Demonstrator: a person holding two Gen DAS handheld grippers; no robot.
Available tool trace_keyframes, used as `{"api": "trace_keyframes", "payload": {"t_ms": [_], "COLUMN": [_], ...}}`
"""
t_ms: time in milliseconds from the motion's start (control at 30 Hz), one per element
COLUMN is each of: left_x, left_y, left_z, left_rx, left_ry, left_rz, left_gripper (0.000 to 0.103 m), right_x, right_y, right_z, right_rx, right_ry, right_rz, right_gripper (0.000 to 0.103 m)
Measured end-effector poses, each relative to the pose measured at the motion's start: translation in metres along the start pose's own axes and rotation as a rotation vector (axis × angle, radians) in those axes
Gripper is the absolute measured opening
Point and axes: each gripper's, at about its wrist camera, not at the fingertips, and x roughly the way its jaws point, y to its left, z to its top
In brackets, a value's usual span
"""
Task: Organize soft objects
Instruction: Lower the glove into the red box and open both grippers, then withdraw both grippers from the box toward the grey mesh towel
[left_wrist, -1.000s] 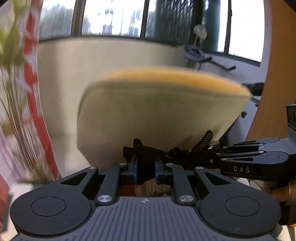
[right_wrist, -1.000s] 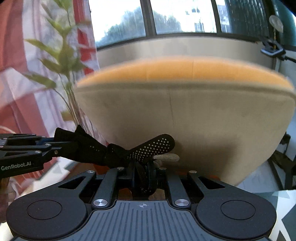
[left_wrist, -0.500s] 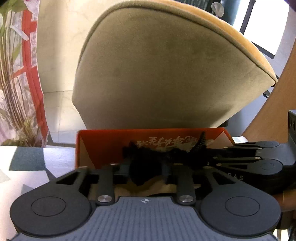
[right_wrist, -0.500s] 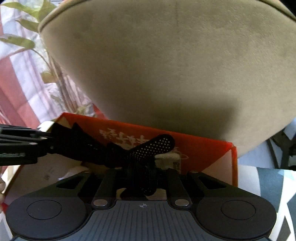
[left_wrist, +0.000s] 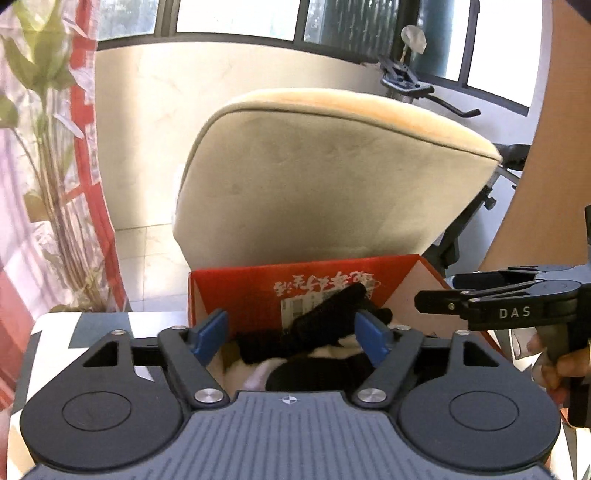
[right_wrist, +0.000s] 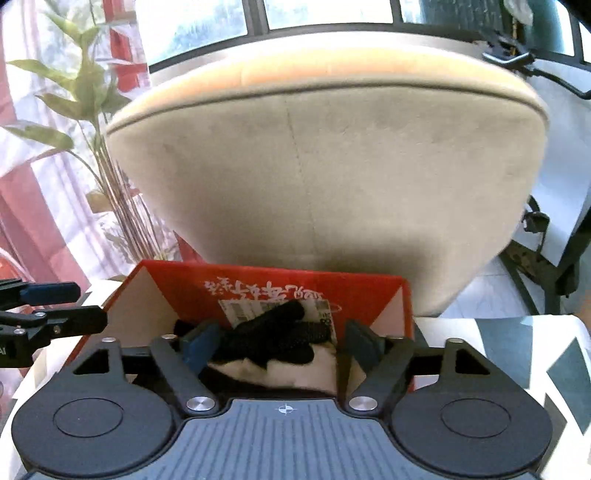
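A black glove (left_wrist: 328, 314) lies inside a red cardboard box (left_wrist: 258, 284), on top of white and black soft items (left_wrist: 266, 369). It also shows in the right wrist view (right_wrist: 273, 336), in the same box (right_wrist: 369, 295). My left gripper (left_wrist: 295, 332) is open and empty, its blue pads either side of the glove above the box. My right gripper (right_wrist: 280, 343) is open and empty over the box too. The right gripper also shows from the side in the left wrist view (left_wrist: 428, 299).
A beige chair back (left_wrist: 332, 177) stands right behind the box. The table has a grey and white patterned cloth (right_wrist: 535, 354). A plant (right_wrist: 81, 110) and a red-striped curtain (left_wrist: 88, 110) stand at the left. Windows are behind.
Both grippers opened and let go of the black glove, which now lies in the box. Both views tilted back up.
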Motion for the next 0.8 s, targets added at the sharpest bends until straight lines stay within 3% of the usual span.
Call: {"api": "trace_keyframes", "payload": {"t_ms": [133,333,800], "left_x": [-0.023,-0.047,-0.081], "left_y": [-0.008,-0.017,-0.022], "left_z": [-0.011,-0.026,-0.089], "left_rx": [0.006,0.01,-0.082], "left_ry": [-0.024,-0.028,0.012], "left_rz": [0.02,0.042,0.052], "left_gripper": [0.095,0.103,0.103], "right_x": [-0.023,-0.056,-0.101], "right_y": [0.004,0.012,0.035], "right_z": [-0.009,-0.024,-0.094], "right_rx": [-0.02,-0.019,-0.048], "right_ry": [-0.012,-0.023,-0.018], "right_rz": [-0.019,-0.043,0.003], "right_gripper": [0.089,0.102,0.102]}}
